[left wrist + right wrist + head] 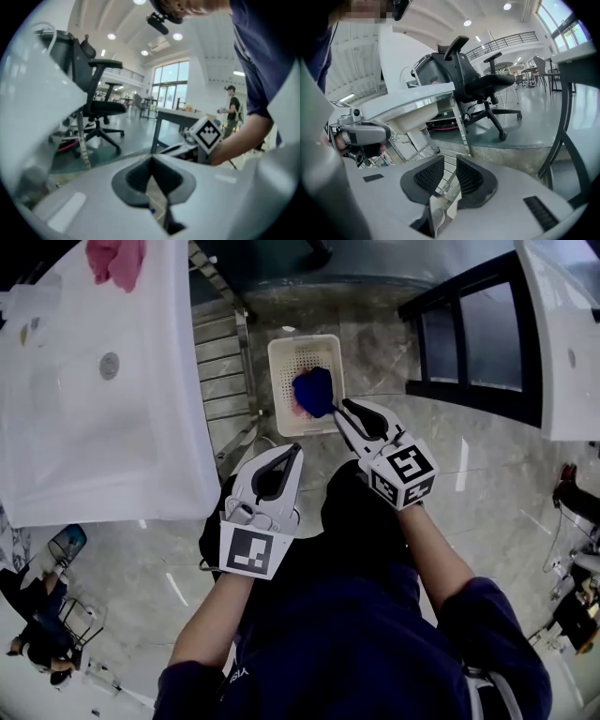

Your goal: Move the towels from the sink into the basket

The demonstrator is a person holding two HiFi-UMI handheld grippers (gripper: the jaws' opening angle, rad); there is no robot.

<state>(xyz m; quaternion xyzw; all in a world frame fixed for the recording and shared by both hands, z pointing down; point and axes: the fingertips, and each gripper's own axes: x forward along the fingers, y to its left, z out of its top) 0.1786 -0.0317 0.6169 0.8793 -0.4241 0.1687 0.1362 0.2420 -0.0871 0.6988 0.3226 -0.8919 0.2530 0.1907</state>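
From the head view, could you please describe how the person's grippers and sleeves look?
The left gripper and right gripper are white with dark grey pads; each carries a cube of black-and-white square markers. The sleeves are navy.

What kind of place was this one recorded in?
Probably a mock washroom corner inside a large open office or lab hall: a white sink beside a white basket on a stone-look floor, with an office chair, a desk and tall windows beyond.
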